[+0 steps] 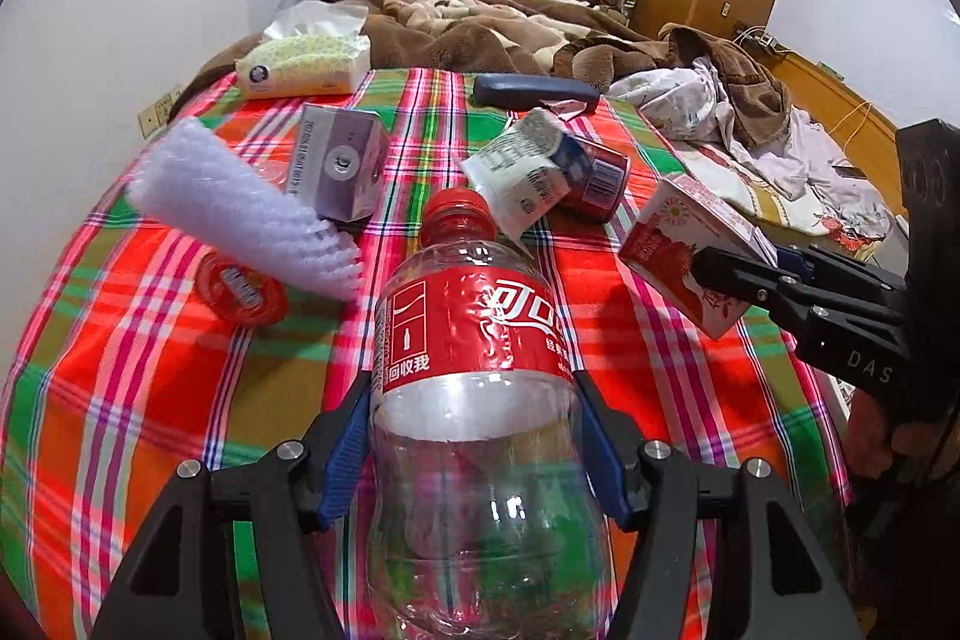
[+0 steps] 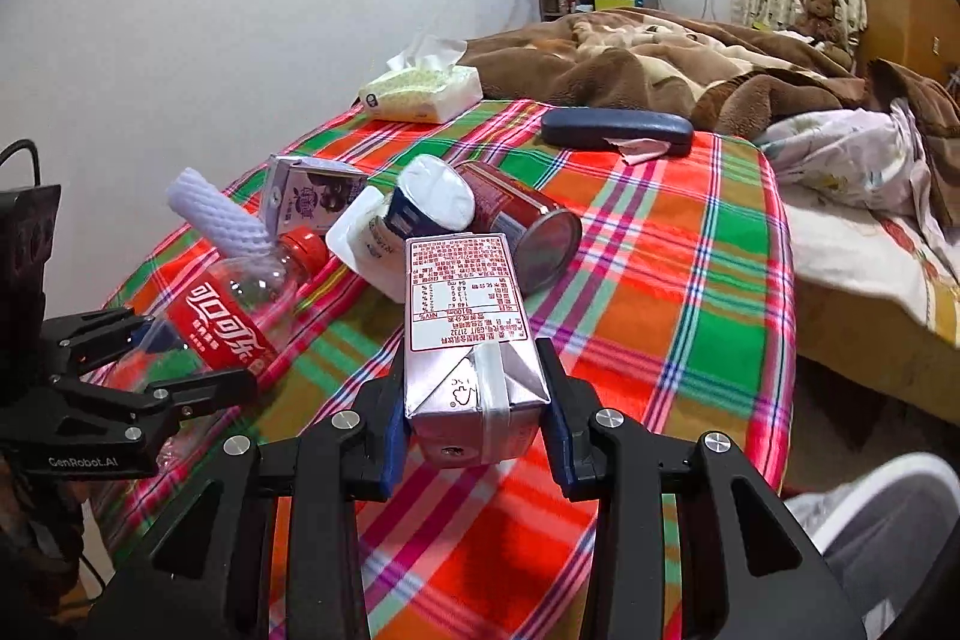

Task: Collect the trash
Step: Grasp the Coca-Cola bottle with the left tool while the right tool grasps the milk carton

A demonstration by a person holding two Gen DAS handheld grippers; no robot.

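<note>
My left gripper (image 1: 473, 436) is shut on an empty clear cola bottle (image 1: 468, 316) with a red label and red cap, its blue pads pressing on both sides. In the right wrist view the same bottle (image 2: 222, 328) lies tilted in the left gripper (image 2: 150, 364). My right gripper (image 2: 474, 400) is shut on a small silver and red drink carton (image 2: 462, 292), which it holds just above the plaid sheet (image 2: 690, 316). From the left wrist view the carton (image 1: 672, 244) shows at the right in the right gripper (image 1: 729, 280).
On the sheet (image 1: 150, 400) lie a white foam net sleeve (image 1: 240, 202), a purple carton (image 1: 339, 160), a red can (image 1: 600, 178), a white pouch (image 1: 528, 172) and a small red jar (image 1: 240, 286). Farther back are a tissue pack (image 1: 300, 67), a dark case (image 1: 534, 91) and brown blankets (image 1: 480, 28).
</note>
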